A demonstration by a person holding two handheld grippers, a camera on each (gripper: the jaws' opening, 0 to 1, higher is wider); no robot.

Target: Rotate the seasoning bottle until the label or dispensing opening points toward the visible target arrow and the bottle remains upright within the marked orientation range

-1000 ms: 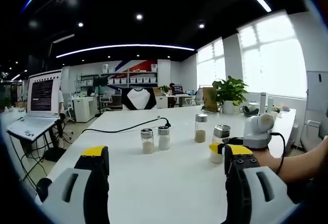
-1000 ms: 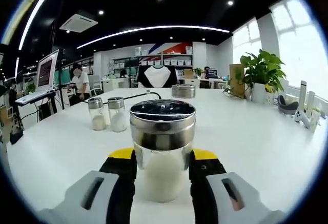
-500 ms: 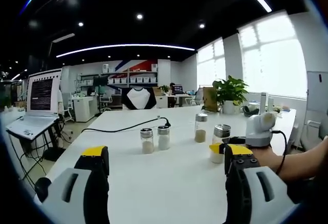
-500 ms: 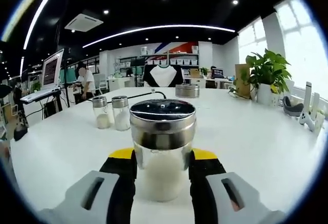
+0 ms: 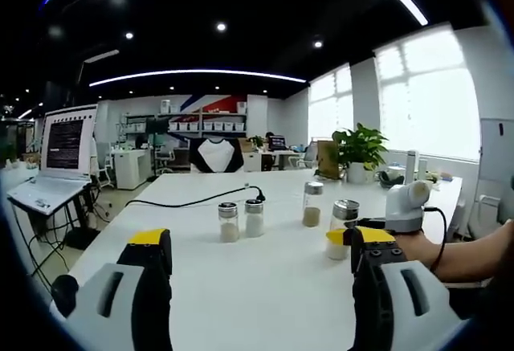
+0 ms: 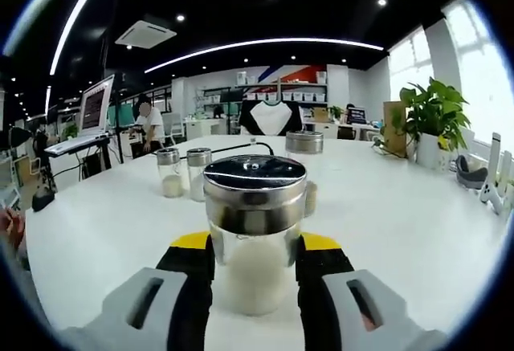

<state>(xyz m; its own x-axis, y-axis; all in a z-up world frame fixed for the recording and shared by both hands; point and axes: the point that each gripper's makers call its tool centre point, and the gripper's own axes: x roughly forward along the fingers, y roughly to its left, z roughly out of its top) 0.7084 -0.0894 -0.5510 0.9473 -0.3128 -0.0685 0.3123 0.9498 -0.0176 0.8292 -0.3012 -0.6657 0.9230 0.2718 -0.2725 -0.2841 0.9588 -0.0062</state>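
Bright window (image 5: 434,94) glare, dark ceiling with spotlights, fisheye-bent edges, sharp focus.

In the right gripper view, the seasoning bottle (image 6: 254,234) stands upright at the lower centre of the frame, on the table (image 6: 418,230), between the jaws of the right gripper (image 6: 254,275). Behind it, to the upper left, two small shakers (image 6: 183,173) stand side by side — a third jar (image 6: 304,144) stands just behind its lid, slightly right. A potted plant (image 6: 434,122) stands at the far right.

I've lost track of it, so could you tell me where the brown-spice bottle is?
In the left gripper view the brown-spice bottle stands mid-table, between the bottle pair and the held bottle.
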